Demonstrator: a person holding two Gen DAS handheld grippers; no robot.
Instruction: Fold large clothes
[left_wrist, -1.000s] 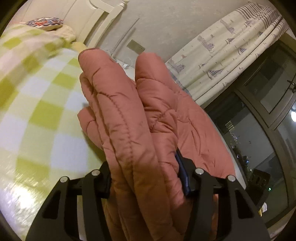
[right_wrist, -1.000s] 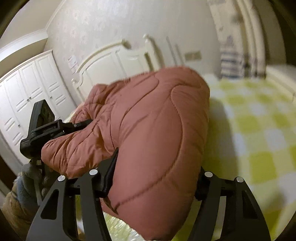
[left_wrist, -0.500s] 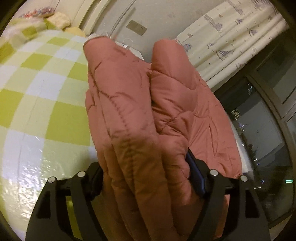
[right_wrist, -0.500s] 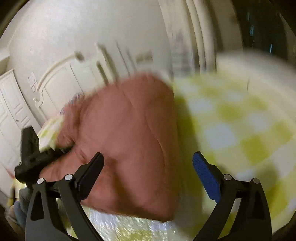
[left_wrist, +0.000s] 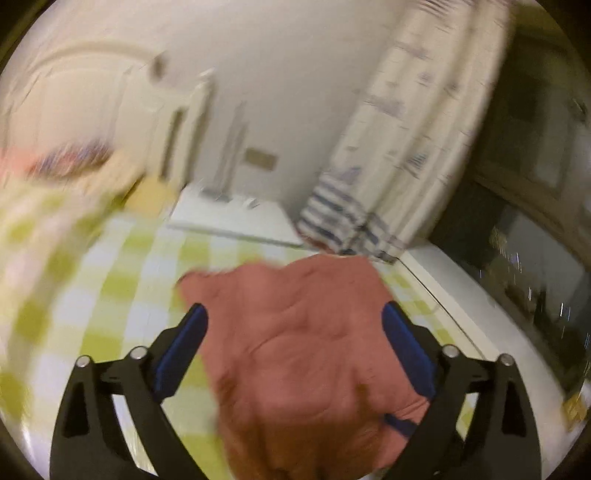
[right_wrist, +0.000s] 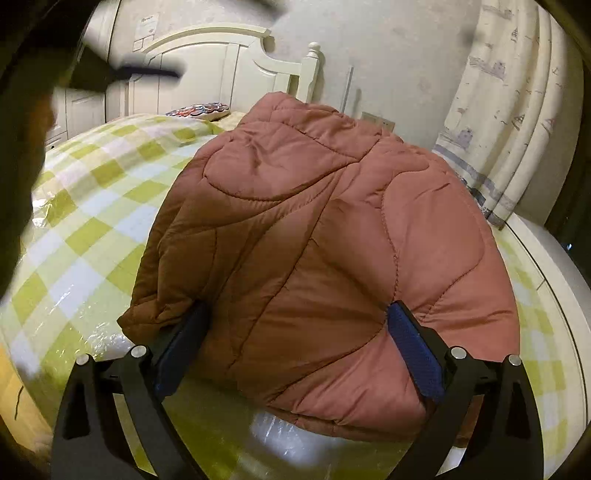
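We take the step in hand to be the release: setting the folded, rust-pink quilted padded jacket down on the bed with the green-and-white checked cover and getting clear without undoing the fold. In the right wrist view the jacket lies as a thick, rounded bundle on the cover, well forward of the cream headboard.

The right hand-held gripper has just been opening; its jaws now stand wide, the blue pads flanking the bundle's near edge with no sign of pinching — the fabric sits between them but looks free. The left hand-held gripper has likewise just been opening and is spread wide, with the jacket seen between its fingers; that view is smeared by motion, so we cannot say whether the right-hand pad brushes the cloth.

To do this well, we would draw each hand-held gripper straight back along its own fingers, not sideways, since a pad dragging on slippery puffy fabric could pull the top layer off. We would keep the jaws wide until clear. The padding looks springy — the fold may creep open, so a light press on top afterwards seems wise.
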